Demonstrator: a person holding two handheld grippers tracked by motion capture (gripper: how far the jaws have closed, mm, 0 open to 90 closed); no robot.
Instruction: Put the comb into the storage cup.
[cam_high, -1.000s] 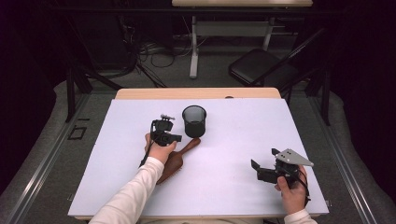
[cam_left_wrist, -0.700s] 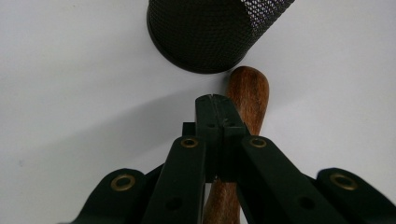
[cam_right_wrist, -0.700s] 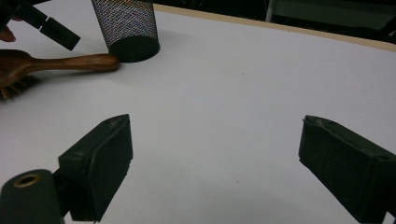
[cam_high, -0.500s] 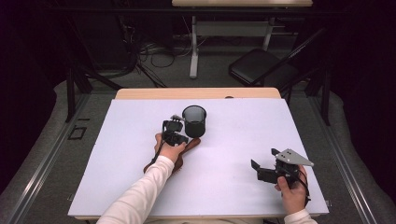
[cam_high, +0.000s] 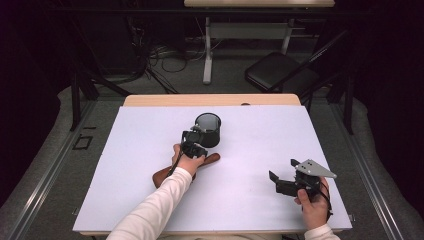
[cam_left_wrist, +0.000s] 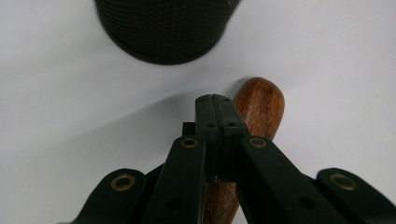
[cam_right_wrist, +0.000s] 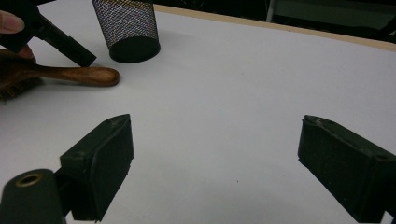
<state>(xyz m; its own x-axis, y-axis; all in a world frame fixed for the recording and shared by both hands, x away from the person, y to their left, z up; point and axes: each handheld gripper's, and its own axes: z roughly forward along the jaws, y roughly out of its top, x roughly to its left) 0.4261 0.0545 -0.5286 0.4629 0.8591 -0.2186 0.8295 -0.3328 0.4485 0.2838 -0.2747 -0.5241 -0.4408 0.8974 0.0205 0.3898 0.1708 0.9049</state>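
The left gripper (cam_left_wrist: 215, 99), jaws clenched empty, hovers above the brush handle (cam_left_wrist: 259, 105) near the cup (cam_high: 207, 129), probably lining up a grab; the right gripper (cam_right_wrist: 212, 161) waits released.

The high view looks forward and down from above the person's side, taking in the whole white-covered table (cam_high: 150, 150). The left gripper view sits very close, facing down over a brown wooden brush handle (cam_left_wrist: 259, 105) toward the black mesh cylindrical cup (cam_left_wrist: 163, 28) just beyond. The right gripper view looks low and level from the near right, across to the far left. All three share cup and handle.
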